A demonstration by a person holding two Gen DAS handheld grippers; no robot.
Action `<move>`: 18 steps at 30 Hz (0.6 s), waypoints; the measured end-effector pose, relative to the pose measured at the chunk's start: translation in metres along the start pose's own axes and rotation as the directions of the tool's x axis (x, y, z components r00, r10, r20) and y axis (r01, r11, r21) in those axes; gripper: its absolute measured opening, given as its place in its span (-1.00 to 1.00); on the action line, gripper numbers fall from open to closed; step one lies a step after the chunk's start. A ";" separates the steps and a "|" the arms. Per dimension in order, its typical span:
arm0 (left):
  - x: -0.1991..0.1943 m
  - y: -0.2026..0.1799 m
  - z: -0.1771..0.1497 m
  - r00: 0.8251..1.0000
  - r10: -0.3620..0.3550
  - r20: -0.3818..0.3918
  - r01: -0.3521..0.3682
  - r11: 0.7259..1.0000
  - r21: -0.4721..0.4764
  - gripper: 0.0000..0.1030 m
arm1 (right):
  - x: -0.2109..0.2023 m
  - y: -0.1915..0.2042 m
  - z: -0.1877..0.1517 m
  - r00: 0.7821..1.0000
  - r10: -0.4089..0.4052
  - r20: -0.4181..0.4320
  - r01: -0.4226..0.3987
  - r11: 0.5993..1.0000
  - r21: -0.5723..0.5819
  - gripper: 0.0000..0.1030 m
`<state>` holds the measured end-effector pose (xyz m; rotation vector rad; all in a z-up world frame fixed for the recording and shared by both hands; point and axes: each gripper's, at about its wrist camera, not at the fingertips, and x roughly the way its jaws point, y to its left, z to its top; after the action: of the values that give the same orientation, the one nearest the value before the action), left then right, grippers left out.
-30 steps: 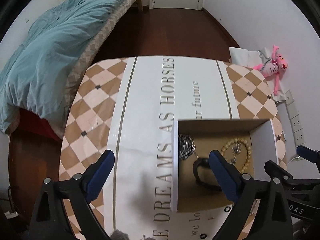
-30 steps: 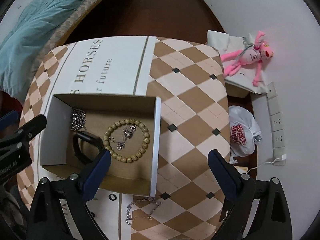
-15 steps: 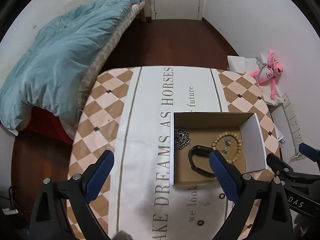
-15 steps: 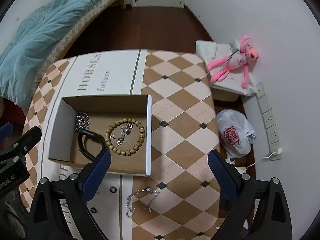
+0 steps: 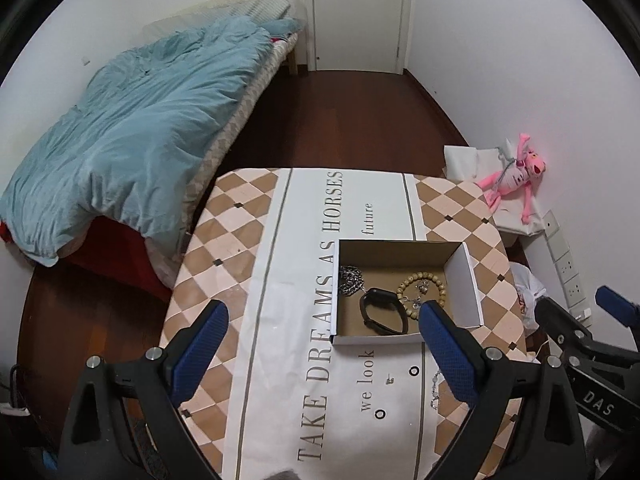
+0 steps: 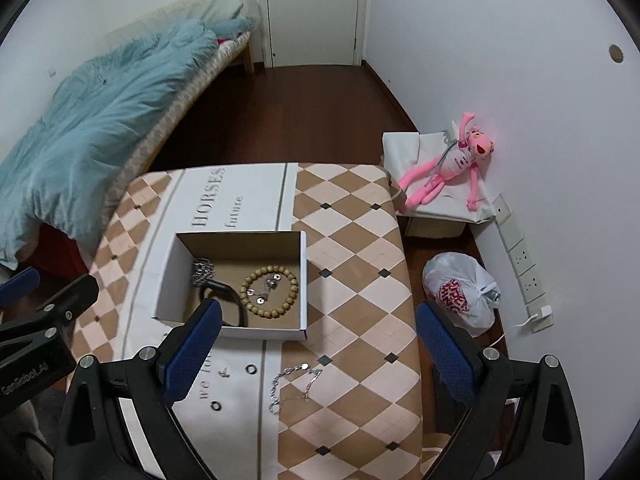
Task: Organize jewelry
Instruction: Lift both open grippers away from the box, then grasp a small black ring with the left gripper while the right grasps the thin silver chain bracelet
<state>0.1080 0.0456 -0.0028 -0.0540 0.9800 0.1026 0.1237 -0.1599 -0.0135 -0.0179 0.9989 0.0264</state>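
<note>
Two sets of fingers, both mine, held above the table [image 6: 352, 240]: left fingers [image 5: 320, 344] spread wide and empty, right fingers [image 6: 316, 344] likewise spread and empty. Item one, open cardboard box [image 6: 306, 280] on the table, holding a wooden bead bracelet [image 6: 289, 298] ringed around small silver pieces [image 6: 266, 289], a black band [image 5: 382, 312] and a coiled silver chain [image 5: 351, 280]. Item two, loose on the table just in front of the box: a thin silver chain [image 6: 294, 384], two small dark rings [image 6: 251, 369] [image 6: 215, 405] and one tiny metal piece [image 6: 225, 372].
</note>
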 end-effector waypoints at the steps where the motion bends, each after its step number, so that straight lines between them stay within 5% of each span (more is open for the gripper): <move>1: -0.004 0.001 -0.001 1.000 0.008 0.009 -0.008 1.000 -0.005 0.89 | -0.003 0.000 -0.003 1.000 0.004 -0.001 -0.004 1.000 0.004 0.92; 6: -0.002 0.001 -0.021 0.999 0.049 0.018 -0.049 0.999 0.001 0.88 | 0.012 -0.007 -0.027 0.998 0.005 -0.061 -0.005 1.000 0.014 0.92; 11: 0.035 0.003 -0.058 0.993 0.104 -0.059 -0.102 0.994 0.026 0.88 | 0.068 -0.023 -0.069 0.982 0.024 -0.187 -0.013 0.998 0.063 0.91; 18: 0.100 0.000 -0.101 0.960 0.190 -0.208 -0.180 0.982 0.065 0.88 | 0.143 -0.024 -0.105 0.960 0.026 -0.280 -0.007 0.998 0.069 0.47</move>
<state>0.0797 0.0421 -0.1424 0.0706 1.2010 0.2502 0.1134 -0.1852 -0.1911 0.0500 1.2837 0.0054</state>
